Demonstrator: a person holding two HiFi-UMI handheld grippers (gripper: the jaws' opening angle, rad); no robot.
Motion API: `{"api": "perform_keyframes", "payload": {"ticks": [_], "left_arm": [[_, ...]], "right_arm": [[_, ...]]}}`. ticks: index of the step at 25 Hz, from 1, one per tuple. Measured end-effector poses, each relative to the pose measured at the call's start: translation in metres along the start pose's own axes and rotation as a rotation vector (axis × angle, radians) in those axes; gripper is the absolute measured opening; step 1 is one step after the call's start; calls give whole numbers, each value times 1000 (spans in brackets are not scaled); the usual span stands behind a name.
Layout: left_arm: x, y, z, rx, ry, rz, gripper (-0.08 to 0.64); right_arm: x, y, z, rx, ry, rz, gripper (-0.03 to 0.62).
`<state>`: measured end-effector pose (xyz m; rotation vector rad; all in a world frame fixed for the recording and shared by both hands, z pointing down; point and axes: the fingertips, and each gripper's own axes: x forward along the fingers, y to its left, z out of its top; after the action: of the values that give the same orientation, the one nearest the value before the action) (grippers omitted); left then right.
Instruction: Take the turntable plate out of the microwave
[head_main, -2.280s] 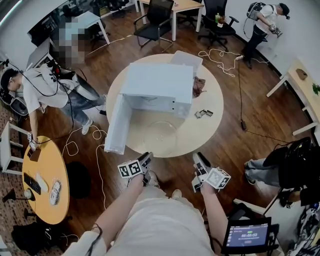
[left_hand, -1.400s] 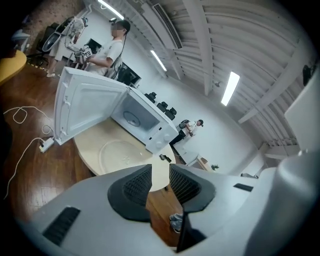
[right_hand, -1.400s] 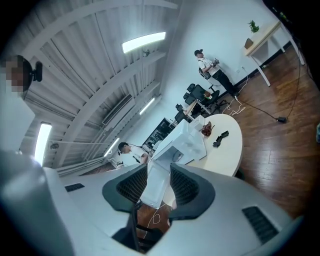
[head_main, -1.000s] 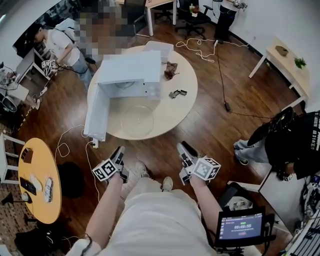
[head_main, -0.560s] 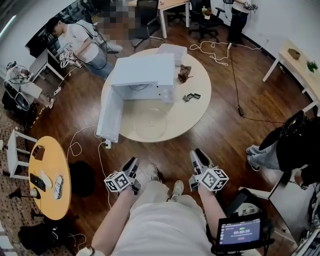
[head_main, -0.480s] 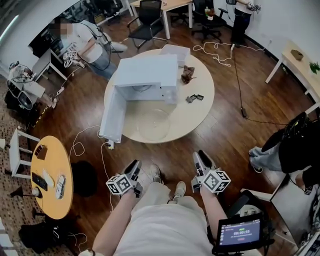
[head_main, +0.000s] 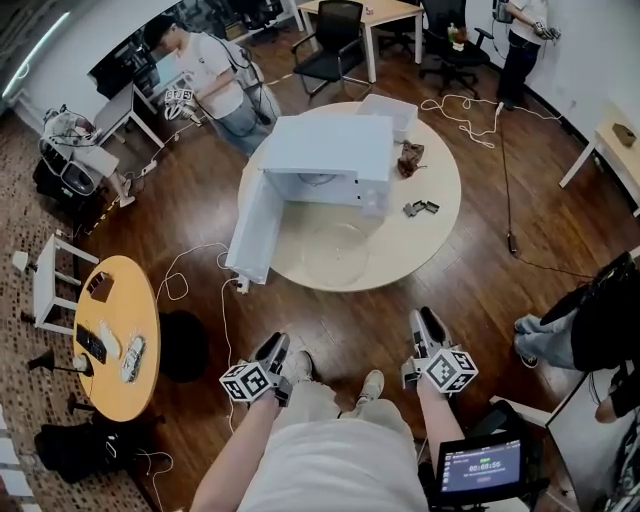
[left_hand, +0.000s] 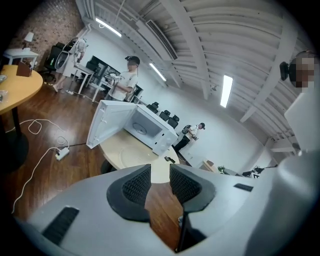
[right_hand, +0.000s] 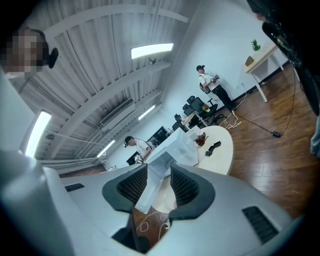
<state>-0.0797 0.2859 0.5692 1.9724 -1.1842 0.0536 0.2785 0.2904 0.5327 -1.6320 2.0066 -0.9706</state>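
Left gripper (head_main: 277, 347) points toward 1 o'clock, right gripper (head_main: 430, 320) toward 11 o'clock, both held low before the torso on forearms (head_main: 243, 445); fingers (left_hand: 136, 185) apart, empty.

The floor (head_main: 490, 280) is dark wood plank with a glossy sheen. The round table (head_main: 435, 245) has a pale, matt, smooth top. On it the microwave (head_main: 325, 148) shows a smooth white casing. Near the table's front edge the turntable plate (head_main: 335, 250) is clear glass, faintly glinting. The left tongs (left_hand: 160, 176) and right tongs (right_hand: 159, 181) have smooth matt grey plastic shells and black ribbed pads (left_hand: 137, 184), rubbery in look.
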Motion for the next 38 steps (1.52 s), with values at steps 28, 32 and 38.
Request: {"api": "perform_keyframes", "payload": {"ticks": [28,32,38], "left_arm": [[-56,124,83,-35,42,-184,120],[-71,141,87,-41,56,-223,120],[-95,159,89,-34,81,-277,120]], "right_arm": [[10,141,-91,-169,-71,-50,143],[1,164,-114,-191,-66,-97,143],[-8,191,-151,-210,-73,-149,143]]}}
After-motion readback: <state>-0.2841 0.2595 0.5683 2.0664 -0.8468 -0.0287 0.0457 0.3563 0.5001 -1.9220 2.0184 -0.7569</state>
